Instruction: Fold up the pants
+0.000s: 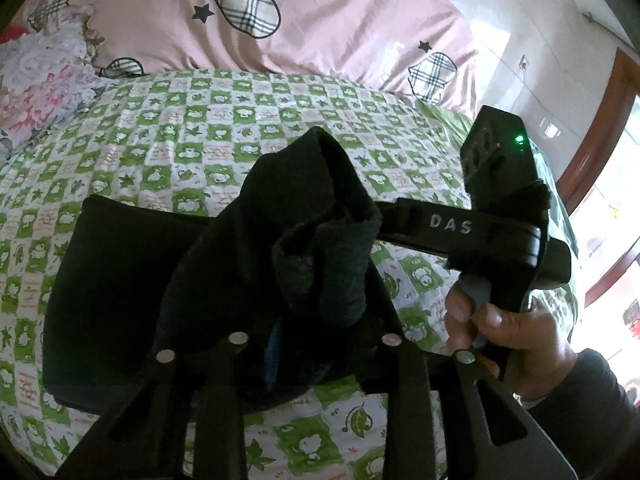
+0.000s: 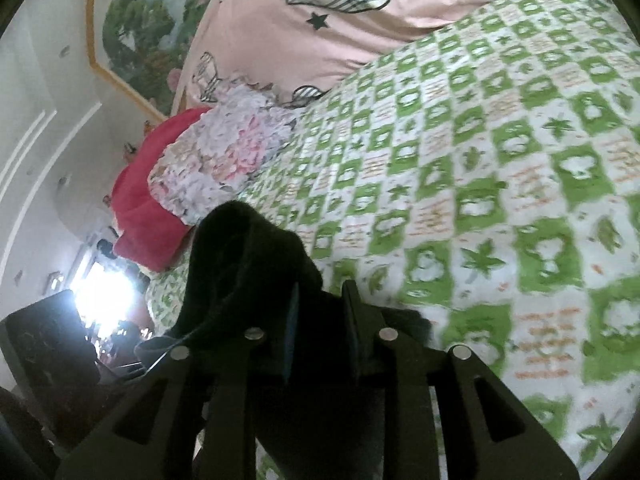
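At the bottom of both frames each gripper pinches the black pants (image 1: pixel 224 264): the left gripper (image 1: pixel 316 344) and the right gripper (image 2: pixel 320 336) hold bunched cloth above the green checked bedsheet (image 1: pixel 180 128). The fold seems underway; next, lay the raised edge flat.

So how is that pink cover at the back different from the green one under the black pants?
The pink cover bears large plaid hearts and small stars; the green cover is a checkerboard of small squares. The pink one lies bunched and mounded, the green one spread flat, with the black pants on it. Both are printed bedding.
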